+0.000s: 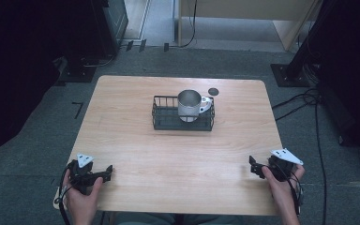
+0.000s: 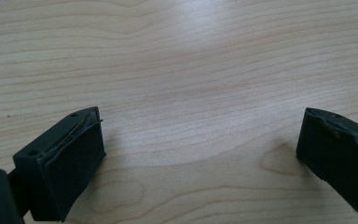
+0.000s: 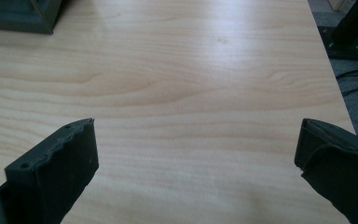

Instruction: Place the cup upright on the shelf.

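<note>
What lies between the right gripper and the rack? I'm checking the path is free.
Bare table in the high view: nothing between the right gripper and the rack holding the cup.

One bench is occupying the frame centre. One wire basket is sitting at upper centre, carrying one metal mug. One dark disc is lying just right of it. Two claws are resting at the lower corners: left claw, right claw.

Readable text: I find none in any view.
Metal cup: no label I can make out; perhaps too small to tell.
Table: bare wood grain.
</note>
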Demonstrator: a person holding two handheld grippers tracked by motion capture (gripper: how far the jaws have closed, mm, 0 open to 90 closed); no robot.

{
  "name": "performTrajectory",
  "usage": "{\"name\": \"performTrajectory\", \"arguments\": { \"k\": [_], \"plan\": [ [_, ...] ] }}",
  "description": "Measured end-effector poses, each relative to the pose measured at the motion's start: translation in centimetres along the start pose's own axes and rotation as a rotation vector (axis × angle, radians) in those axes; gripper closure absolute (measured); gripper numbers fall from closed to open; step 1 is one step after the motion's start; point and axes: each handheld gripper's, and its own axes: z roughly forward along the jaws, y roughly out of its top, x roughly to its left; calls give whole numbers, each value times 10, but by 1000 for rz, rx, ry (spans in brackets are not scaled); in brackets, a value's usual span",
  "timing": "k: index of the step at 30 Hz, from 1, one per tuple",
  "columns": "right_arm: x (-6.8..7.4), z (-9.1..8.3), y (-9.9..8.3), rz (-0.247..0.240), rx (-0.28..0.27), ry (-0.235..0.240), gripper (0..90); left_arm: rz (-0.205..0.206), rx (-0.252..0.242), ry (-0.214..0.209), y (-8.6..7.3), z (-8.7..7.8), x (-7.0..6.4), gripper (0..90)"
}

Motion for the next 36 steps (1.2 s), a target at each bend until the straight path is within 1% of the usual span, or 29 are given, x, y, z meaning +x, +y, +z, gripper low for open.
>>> {"name": "performTrajectory", "arguments": {
  "k": [3, 9, 14, 17, 18, 23, 27, 29, 30, 33, 34, 35, 36],
  "plan": [
    [-2, -2, -5, 3, 12, -2, 0, 0, 0, 0, 0, 0, 0, 9],
    [-11, -7, -16, 15, 46, -23, 0, 0, 0, 0, 0, 0, 0, 9],
    [-15, -10, -21, 18, 62, -30, 0, 0, 0, 0, 0, 0, 0, 9],
    [-18, -13, -25, 20, 71, -38, 0, 0, 0, 0, 0, 0, 0, 9],
    [-19, -14, -27, 21, 77, -48, 0, 0, 0, 0, 0, 0, 0, 9],
    [-21, -17, -31, 19, 86, -54, 0, 0, 0, 0, 0, 0, 0, 9],
    [-22, -18, -33, 8, 108, -62, 0, 0, 0, 0, 0, 0, 0, 9],
    [-22, -19, -34, 5, 121, -85, 0, 0, 0, 0, 0, 0, 0, 9],
    [-22, -19, -34, 5, 121, -85, 0, 0, 0, 0, 0, 0, 0, 9],
    [-21, -21, -36, -2, 118, -117, 0, -1, 0, 0, 0, 0, 0, 9],
    [-21, -21, -36, -2, 118, -117, 0, -1, 0, 0, 0, 0, 0, 9],
    [-22, -22, -36, -1, 123, -97, 0, -1, 0, 0, 0, 0, 0, 9],
    [-22, -22, -36, -1, 123, -97, 0, -1, 0, 0, 0, 0, 0, 9]
  ]
}}
